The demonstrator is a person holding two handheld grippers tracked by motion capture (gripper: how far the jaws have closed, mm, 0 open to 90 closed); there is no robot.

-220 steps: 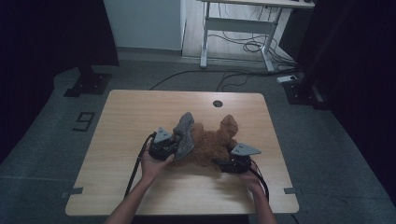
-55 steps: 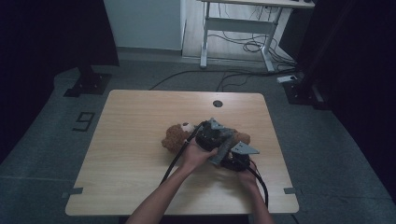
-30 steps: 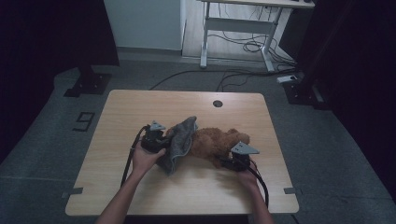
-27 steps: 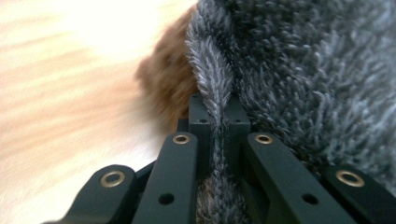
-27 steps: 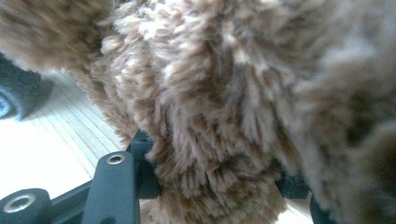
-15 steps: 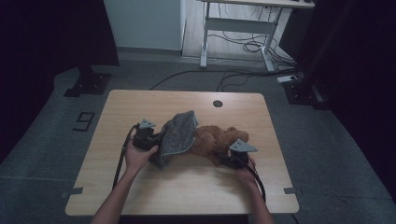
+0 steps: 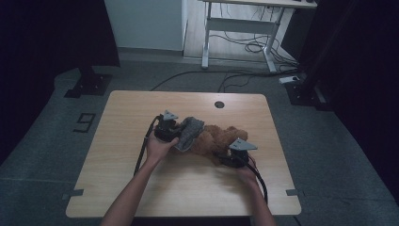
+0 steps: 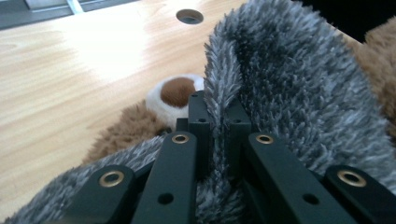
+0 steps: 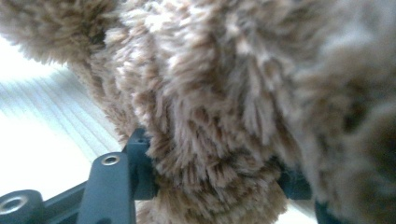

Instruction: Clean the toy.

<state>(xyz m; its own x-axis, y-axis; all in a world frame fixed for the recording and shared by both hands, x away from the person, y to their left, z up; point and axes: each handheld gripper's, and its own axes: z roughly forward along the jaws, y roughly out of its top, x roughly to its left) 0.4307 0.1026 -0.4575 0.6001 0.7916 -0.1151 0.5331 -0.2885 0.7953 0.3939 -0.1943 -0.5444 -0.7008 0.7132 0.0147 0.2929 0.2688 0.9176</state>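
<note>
Grey fleece cloth (image 8: 299,84) pinched in left gripper (image 8: 218,121), at 9 o'clock of brown teddy (image 7: 221,139). Right gripper (image 9: 210,186), jaws just widening, clasps teddy fur on desk (image 7: 141,108).

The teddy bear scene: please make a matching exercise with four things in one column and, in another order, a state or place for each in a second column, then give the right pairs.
Things:
1. grey fluffy cloth
2. brown teddy bear
3. round hole in the table top
4. white desk frame

States or places:
A. on the floor behind the table
B. pinched in the left gripper
C. a furry part between the jaws of the right gripper
D. near the far edge of the wooden table

Pairs: 1-B, 2-C, 3-D, 4-A
</note>
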